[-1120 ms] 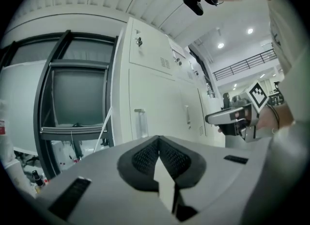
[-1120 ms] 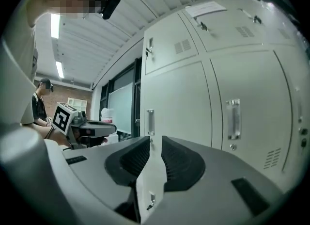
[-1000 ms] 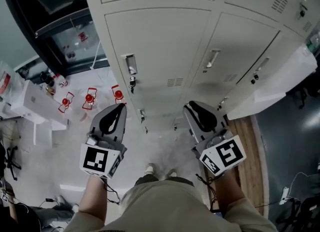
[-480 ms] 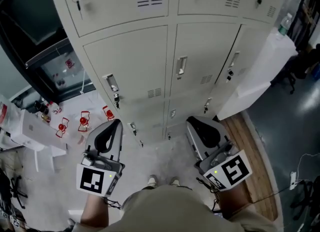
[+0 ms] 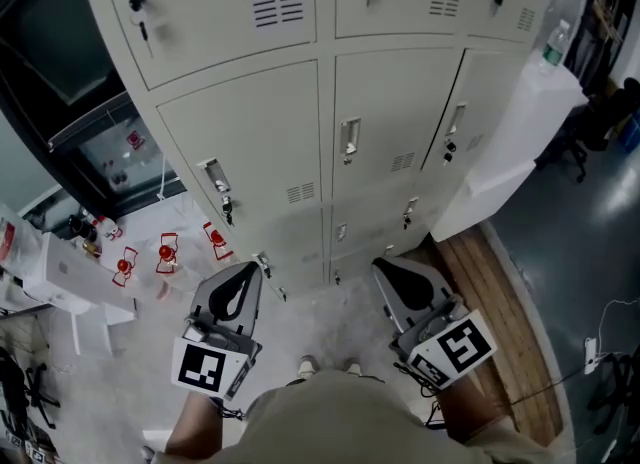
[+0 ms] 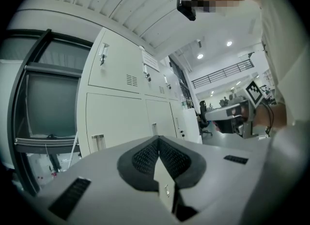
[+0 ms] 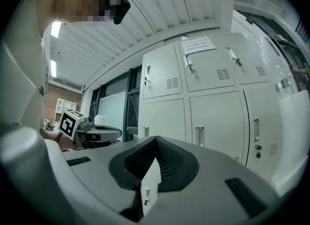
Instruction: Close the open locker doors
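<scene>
A bank of pale grey lockers [image 5: 300, 132] stands in front of me, also seen in the left gripper view [image 6: 121, 117] and the right gripper view [image 7: 213, 117]. The doors that I see, such as the middle one [image 5: 385, 122], lie flush and closed, with handles and keys [image 5: 215, 187]. My left gripper [image 5: 243, 270] is held low in front of my body, shut and empty, well short of the lockers. My right gripper [image 5: 387, 266] is likewise low, shut and empty. In the gripper views the left gripper [image 6: 158, 139] and right gripper [image 7: 155, 139] have jaws that meet at the tip.
A white panel or box [image 5: 510, 142] juts out at the lockers' right end, with a bottle [image 5: 553, 42] on top. A white table [image 5: 60, 272] with red items [image 5: 165, 252] is at left, below a dark window frame [image 5: 70, 62]. A wooden platform [image 5: 500, 292] lies on the floor at right.
The head view has tilted up, so the lockers' upper row now shows. Both grippers stay low in front of my body; the left one has shifted slightly right.
</scene>
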`<state>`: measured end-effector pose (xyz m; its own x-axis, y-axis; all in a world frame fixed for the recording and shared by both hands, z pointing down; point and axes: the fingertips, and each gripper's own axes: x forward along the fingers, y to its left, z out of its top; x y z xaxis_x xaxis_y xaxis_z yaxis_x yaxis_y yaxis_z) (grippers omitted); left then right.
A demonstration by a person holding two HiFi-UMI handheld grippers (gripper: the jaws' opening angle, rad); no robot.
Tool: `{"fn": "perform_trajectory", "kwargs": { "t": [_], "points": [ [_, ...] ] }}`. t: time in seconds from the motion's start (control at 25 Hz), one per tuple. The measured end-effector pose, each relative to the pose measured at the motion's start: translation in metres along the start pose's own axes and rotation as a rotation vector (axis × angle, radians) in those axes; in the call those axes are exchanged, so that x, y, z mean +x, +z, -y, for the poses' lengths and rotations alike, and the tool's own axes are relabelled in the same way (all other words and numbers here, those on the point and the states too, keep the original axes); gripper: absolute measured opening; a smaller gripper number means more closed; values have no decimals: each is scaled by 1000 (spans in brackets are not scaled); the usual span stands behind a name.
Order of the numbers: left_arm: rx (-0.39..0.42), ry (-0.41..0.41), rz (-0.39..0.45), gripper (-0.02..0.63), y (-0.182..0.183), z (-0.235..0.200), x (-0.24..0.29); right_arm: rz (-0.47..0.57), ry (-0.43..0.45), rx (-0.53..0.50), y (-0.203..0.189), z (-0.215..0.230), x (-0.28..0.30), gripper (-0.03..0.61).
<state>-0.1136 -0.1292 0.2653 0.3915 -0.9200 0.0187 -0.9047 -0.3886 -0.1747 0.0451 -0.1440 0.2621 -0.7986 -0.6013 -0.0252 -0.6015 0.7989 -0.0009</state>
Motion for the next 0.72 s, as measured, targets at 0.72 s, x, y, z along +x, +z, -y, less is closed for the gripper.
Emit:
{"fn": "perform_trajectory", "kwargs": {
  "t": [0.72],
  "points": [
    [-25, 5, -68, 6, -24, -1, -1, -104, 36, -22, -27, 3, 16, 6]
  ]
}}
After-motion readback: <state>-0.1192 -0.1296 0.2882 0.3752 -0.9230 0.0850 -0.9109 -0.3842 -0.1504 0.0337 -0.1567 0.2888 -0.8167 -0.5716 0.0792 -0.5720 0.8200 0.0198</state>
